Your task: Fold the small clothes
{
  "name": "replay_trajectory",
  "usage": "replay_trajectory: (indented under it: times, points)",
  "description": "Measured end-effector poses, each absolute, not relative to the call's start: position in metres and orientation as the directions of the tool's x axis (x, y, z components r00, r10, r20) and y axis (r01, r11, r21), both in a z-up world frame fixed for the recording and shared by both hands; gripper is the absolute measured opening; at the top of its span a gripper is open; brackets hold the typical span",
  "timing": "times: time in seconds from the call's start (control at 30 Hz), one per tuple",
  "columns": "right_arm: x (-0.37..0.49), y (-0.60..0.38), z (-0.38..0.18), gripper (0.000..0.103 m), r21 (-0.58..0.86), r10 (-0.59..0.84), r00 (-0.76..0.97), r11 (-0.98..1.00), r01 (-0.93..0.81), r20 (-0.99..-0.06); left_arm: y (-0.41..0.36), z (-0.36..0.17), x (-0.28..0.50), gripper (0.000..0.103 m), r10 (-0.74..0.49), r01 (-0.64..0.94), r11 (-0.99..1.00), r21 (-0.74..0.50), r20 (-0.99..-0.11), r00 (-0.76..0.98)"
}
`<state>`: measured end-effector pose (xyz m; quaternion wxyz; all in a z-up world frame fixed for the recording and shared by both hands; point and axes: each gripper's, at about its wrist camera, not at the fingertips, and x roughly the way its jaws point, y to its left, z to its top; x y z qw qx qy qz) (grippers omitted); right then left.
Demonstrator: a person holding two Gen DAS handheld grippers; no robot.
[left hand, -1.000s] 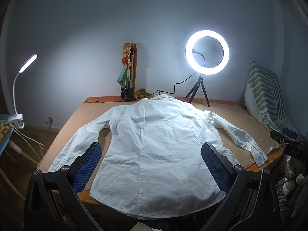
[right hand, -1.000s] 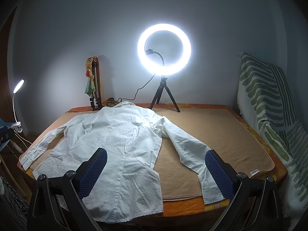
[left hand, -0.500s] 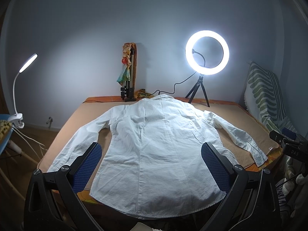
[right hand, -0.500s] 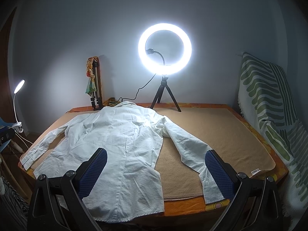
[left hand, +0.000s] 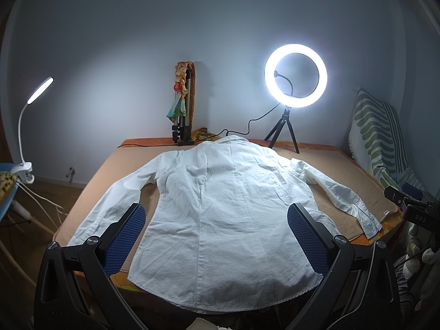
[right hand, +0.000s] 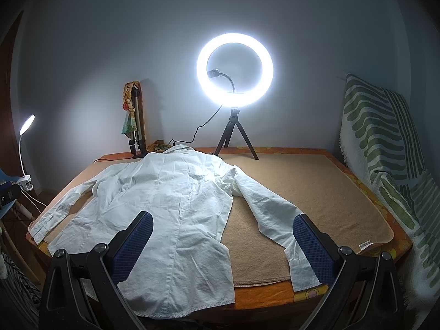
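- Your left gripper [left hand: 217, 236] and right gripper [right hand: 221, 243] both hang spread wide and empty above the near hem
- The white shirt [left hand: 220, 209] lies back-up, flat on the tan-covered surface [right hand: 302, 192], collar far, sleeves splayed left and right
- Expect it light, limp and creasing easily; a one-point pinch will let it sag
- Take the right cuff [right hand: 301, 271] or a hem corner, catching the whole cloth edge

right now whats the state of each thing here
white long-sleeved shirt: spread flat, unfolded, sleeves out
round ring light on tripod: lit
white gooseneck clip lamp: lit
left claw: open, empty
right claw: open, empty
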<state>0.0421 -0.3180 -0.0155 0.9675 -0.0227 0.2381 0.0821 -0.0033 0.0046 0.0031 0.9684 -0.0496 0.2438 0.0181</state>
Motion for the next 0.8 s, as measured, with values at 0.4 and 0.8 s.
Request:
replay_trajectory:
  times: [0.4, 0.8]
  points:
    - [0.0421, -0.3188, -0.0152, 0.103, -0.006, 0.145, 0.875, 0.986, -0.166, -0.461, 0.0042, 0.0037, -0.0032, 0.102, 0.012, -0.060, 0.994, -0.087, -0.474, 0.881]
    - [0.0423, -0.3189, -0.0154, 0.103, -0.004, 0.147, 0.875, 0.986, -0.168, -0.461, 0.0045, 0.0042, -0.0031, 0.102, 0.012, -0.061, 0.994, -0.088, -0.475, 0.880]
